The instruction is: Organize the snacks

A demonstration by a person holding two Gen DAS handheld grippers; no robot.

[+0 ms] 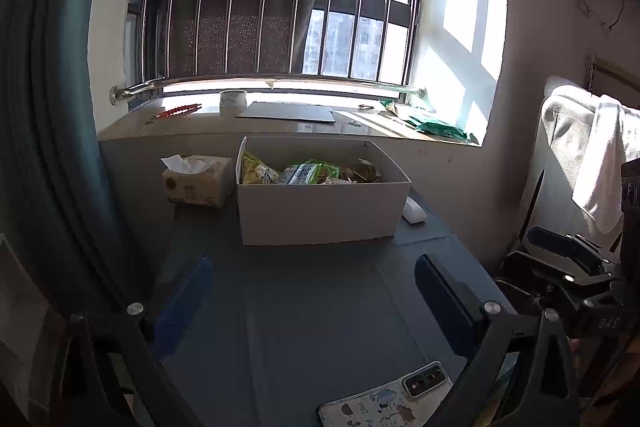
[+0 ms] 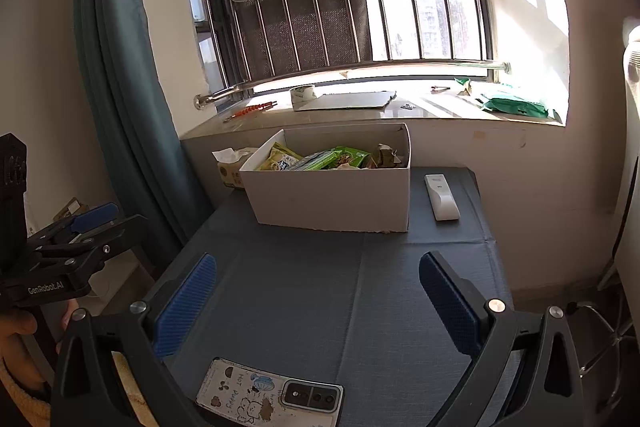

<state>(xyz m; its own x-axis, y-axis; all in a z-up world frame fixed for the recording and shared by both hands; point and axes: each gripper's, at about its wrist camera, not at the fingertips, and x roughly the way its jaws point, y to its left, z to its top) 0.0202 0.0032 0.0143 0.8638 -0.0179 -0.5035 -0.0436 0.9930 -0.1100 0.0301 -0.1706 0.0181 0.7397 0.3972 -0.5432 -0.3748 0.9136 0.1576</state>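
My left gripper [image 1: 314, 301]: jaws wide apart, empty. My right gripper [image 2: 318, 301]: same, apart, empty. Both hang over bare gray table [image 2: 360, 287], phone [image 2: 270, 401] just below. Snacks [image 2: 320, 159] lie inside white box [image 2: 332, 199], well ahead of both. No loose packets visible on table. Fits sorted-and-done or box awaiting unpacking; can't judge step.

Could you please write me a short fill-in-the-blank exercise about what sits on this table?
1. The snack packets lie inside the white ____.
2. The white remote control lies on the table outside the box, on the robot's ____ side.
3. The tissue pack stands on the box's ____ side.
4. Both the left gripper and the right gripper are ____, holding nothing.

Missing words: box; right; left; open
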